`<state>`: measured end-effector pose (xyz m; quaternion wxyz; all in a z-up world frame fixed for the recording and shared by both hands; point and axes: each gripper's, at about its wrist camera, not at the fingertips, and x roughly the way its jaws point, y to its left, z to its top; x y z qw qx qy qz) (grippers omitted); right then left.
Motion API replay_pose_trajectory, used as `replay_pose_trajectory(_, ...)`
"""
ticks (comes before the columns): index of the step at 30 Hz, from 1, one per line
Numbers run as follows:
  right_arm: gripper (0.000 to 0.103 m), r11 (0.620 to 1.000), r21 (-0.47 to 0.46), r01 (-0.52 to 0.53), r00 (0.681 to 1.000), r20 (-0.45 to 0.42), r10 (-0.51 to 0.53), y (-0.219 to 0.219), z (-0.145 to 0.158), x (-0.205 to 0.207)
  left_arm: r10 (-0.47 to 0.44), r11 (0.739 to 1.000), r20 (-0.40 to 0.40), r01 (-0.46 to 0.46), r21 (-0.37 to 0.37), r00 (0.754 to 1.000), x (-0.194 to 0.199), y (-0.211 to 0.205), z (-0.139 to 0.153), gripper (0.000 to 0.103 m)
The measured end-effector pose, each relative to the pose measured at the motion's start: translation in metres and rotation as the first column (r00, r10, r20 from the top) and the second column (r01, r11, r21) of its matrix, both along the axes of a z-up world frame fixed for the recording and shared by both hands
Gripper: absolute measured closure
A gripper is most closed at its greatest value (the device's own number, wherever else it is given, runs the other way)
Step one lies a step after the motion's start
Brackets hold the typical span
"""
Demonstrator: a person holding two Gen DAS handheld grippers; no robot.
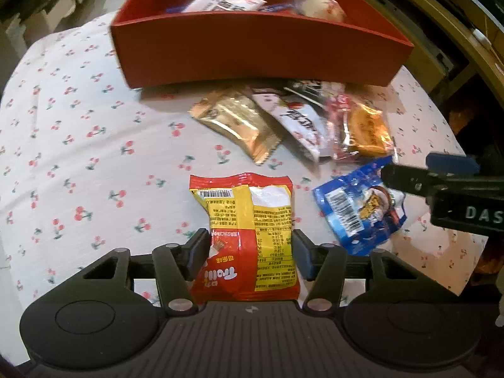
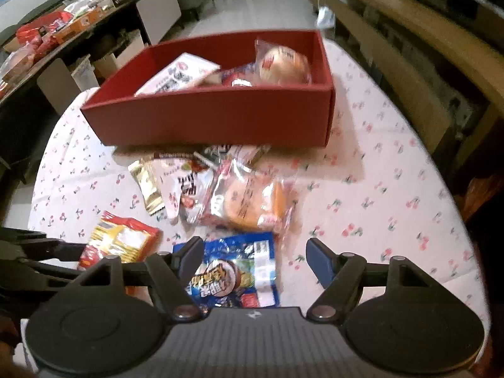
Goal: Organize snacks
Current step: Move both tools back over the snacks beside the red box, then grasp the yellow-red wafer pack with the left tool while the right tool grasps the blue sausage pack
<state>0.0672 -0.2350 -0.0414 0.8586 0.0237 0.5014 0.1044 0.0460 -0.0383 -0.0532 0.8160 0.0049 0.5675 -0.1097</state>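
A red and yellow snack packet (image 1: pixel 249 236) lies on the cherry-print tablecloth between the fingers of my left gripper (image 1: pixel 250 250), whose pads touch both its sides. It also shows in the right wrist view (image 2: pixel 121 244). A blue snack packet (image 2: pixel 236 274) lies under my right gripper (image 2: pixel 255 258), which is open and wider than the packet; it also shows in the left wrist view (image 1: pixel 359 208). The red box (image 1: pixel 252 50) at the back holds several snacks and also shows in the right wrist view (image 2: pixel 214 119).
In front of the box lies a heap of packets: a gold one (image 1: pixel 239 126), a white one (image 1: pixel 299 119), and a clear-wrapped bun (image 2: pixel 252 204). The round table's edge (image 2: pixel 456 220) curves at the right. Shelves with goods (image 2: pixel 47 31) stand at the far left.
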Motion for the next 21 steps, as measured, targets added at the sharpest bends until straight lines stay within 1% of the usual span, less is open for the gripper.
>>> replay_pose_trajectory(3,0.011,1.000,0.009,-0.008,0.999,-0.038,0.008,0.005,-0.009,0.004,0.017,1.000,0.007,-0.017,-0.013,1.000,-0.001,0.010,0.002,0.042)
replay_pose_trajectory(6,0.010,0.999,0.017,-0.042,0.998,-0.056,0.043,0.014,-0.014,0.003,0.031,0.999,0.005,-0.031,-0.024,1.000,-0.002,0.017,0.005,0.042)
replay_pose_trajectory(8,0.006,0.998,0.011,-0.056,0.996,-0.068,0.056,0.021,-0.017,0.003,0.032,0.999,0.003,-0.032,-0.026,0.999,-0.002,0.019,0.005,0.042)
replay_pose_trajectory(9,0.005,0.998,0.001,-0.063,0.996,-0.071,0.063,0.025,-0.018,0.004,0.032,0.999,0.002,-0.032,-0.027,0.999,-0.002,0.019,0.005,0.042)
replay_pose_trajectory(11,0.000,0.996,-0.020,-0.083,0.994,-0.079,0.081,0.032,-0.021,0.005,0.036,0.999,-0.003,-0.036,-0.033,0.999,-0.001,0.021,0.004,0.042)
replay_pose_trajectory(15,0.000,0.989,-0.036,-0.142,0.986,-0.087,0.139,0.043,-0.023,0.006,0.040,0.998,-0.011,-0.041,-0.046,0.999,0.000,0.024,0.003,0.041)
replay_pose_trajectory(17,0.000,0.984,-0.064,-0.166,0.982,-0.100,0.159,0.045,-0.029,0.007,0.041,0.998,-0.017,-0.042,-0.045,0.999,0.000,0.025,0.002,0.040)
replay_pose_trajectory(21,0.000,0.969,-0.128,-0.210,0.976,-0.087,0.200,0.050,-0.031,-0.002,0.033,0.998,-0.020,-0.034,-0.046,0.999,0.000,0.026,0.001,0.040)
